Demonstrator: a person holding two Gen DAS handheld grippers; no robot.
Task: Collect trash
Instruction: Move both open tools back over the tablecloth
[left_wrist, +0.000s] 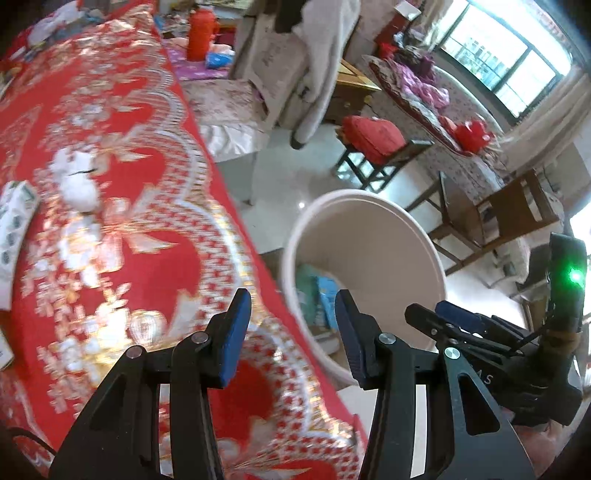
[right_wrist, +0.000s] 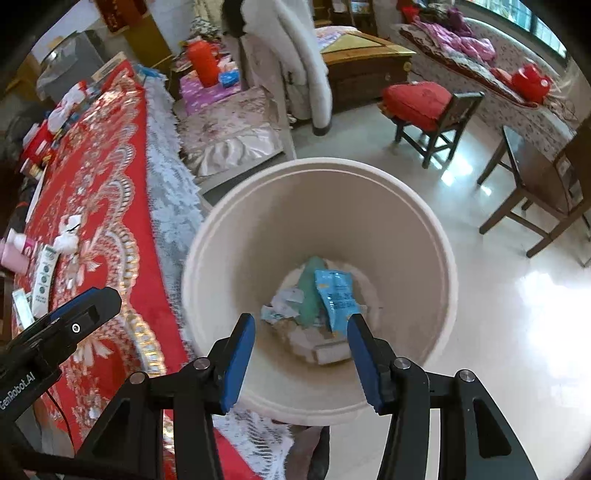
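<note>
A cream bin stands on the floor beside the red-clothed table; it also shows in the left wrist view. It holds a blue packet, a green wrapper and paper scraps. My right gripper is open and empty above the bin. My left gripper is open and empty over the table edge beside the bin. A crumpled white tissue lies on the table, also in the right wrist view. A white tube lies near it.
A pink bottle lies at the table's left. A red thermos stands on a far side table. A stool with a red cushion and wooden chairs stand on the glossy floor. A white coat hangs behind.
</note>
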